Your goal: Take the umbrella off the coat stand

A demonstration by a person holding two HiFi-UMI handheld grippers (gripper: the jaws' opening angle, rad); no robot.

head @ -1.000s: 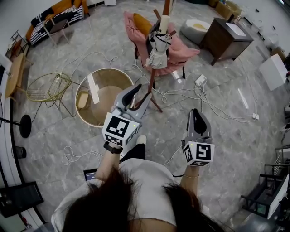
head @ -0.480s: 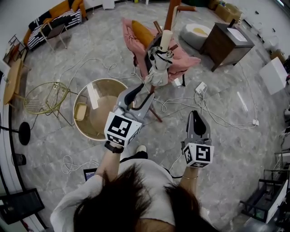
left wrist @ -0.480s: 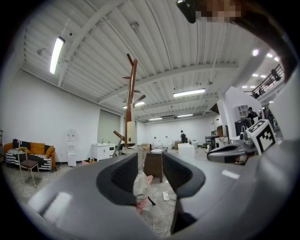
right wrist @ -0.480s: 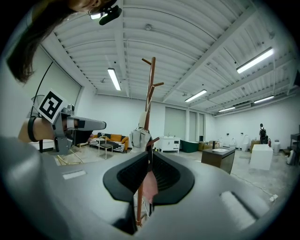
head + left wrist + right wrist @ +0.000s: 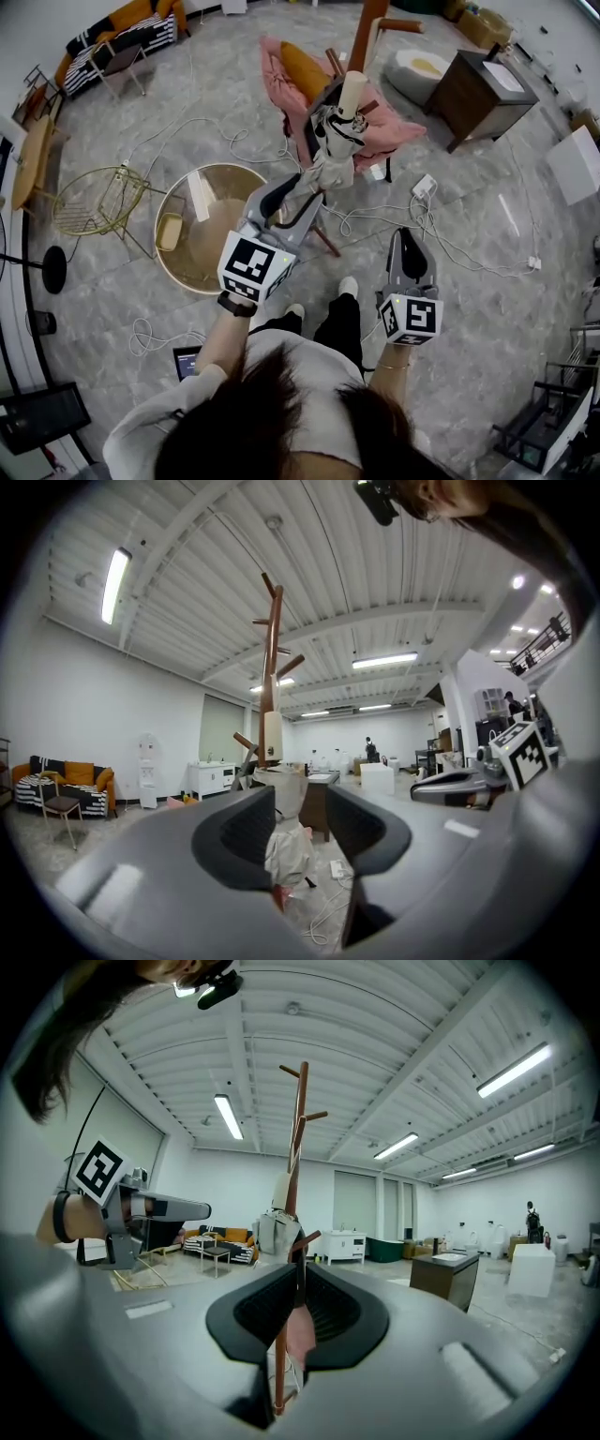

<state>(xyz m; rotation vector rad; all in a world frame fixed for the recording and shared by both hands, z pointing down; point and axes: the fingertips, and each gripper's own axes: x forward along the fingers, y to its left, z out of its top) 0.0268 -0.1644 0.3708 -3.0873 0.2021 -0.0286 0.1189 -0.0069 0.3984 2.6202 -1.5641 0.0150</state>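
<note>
A folded pale umbrella (image 5: 335, 142) with a cream handle (image 5: 352, 93) hangs upright on the brown coat stand (image 5: 367, 26). My left gripper (image 5: 298, 192) is held level just short of the umbrella's lower end, open with a narrow gap and nothing between its pads. In the left gripper view the umbrella (image 5: 286, 841) shows through that gap (image 5: 300, 832), still some way off, with the stand (image 5: 272, 639) rising above it. My right gripper (image 5: 410, 244) is lower right of the stand, shut and empty. In the right gripper view (image 5: 300, 1297) the stand (image 5: 301, 1119) and umbrella (image 5: 277, 1232) are ahead.
A pink chair (image 5: 281, 80) stands behind the stand. A round glass table (image 5: 202, 211) and a gold wire table (image 5: 94, 192) are to the left. A dark wooden cabinet (image 5: 483, 89) is at the far right. Cables (image 5: 441, 234) and a power strip (image 5: 422, 185) lie on the floor.
The person has walked forward, so both grippers are nearer the coat stand. The left gripper's tips now sit close below the umbrella. Both jaw gaps look the same.
</note>
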